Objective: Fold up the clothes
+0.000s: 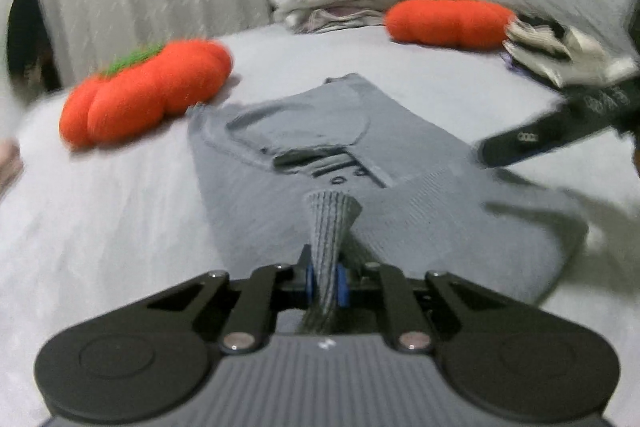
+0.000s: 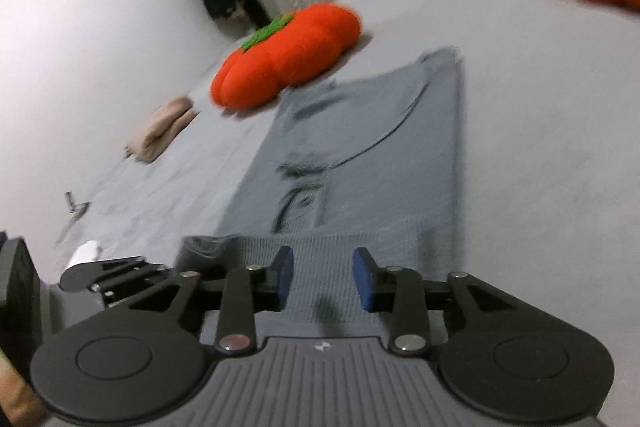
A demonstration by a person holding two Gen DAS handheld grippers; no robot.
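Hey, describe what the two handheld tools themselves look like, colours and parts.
Both match: the left tool and right tool have black linkage arms with silver pivot pins, two round black discs at the base, a ribbed grey body with a small white logo, and blue pads on the fingers.

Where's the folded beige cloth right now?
In the right wrist view, the beige cloth lies on the bed at far left, just left of the nearer orange pumpkin cushion and the grey shirt.

Soft, even indoor light; both fisheye views motion-blurred, edges bowed.
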